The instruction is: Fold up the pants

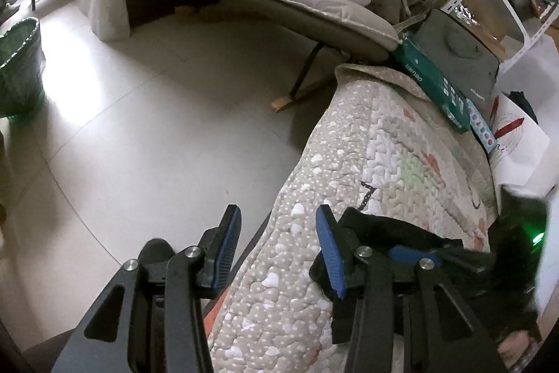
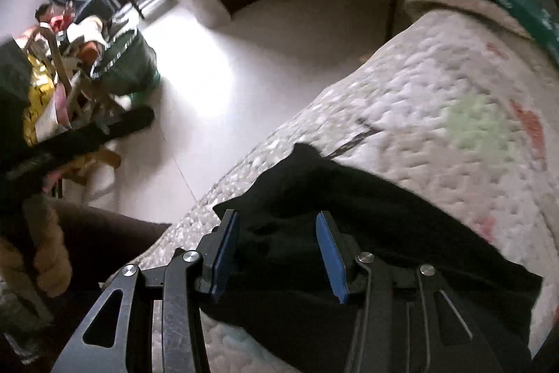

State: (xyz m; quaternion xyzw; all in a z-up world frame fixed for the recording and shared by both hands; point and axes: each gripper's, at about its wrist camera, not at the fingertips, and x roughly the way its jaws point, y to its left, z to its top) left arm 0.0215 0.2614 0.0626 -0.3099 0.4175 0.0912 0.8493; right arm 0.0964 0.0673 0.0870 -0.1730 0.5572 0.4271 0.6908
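Black pants lie bunched on a quilted patterned cover near its front edge. My right gripper is open, its blue pads over the pants with black cloth between them. In the left wrist view the pants lie at the lower right on the cover. My left gripper is open and empty above the cover's edge, just left of the pants. The right gripper shows there, partly hidden, on the pants.
A white tiled floor lies left of the cover. A grey lounge chair piled with bags stands behind. A green bin is at far left. Boxes sit at the cover's far end. Cluttered items are left.
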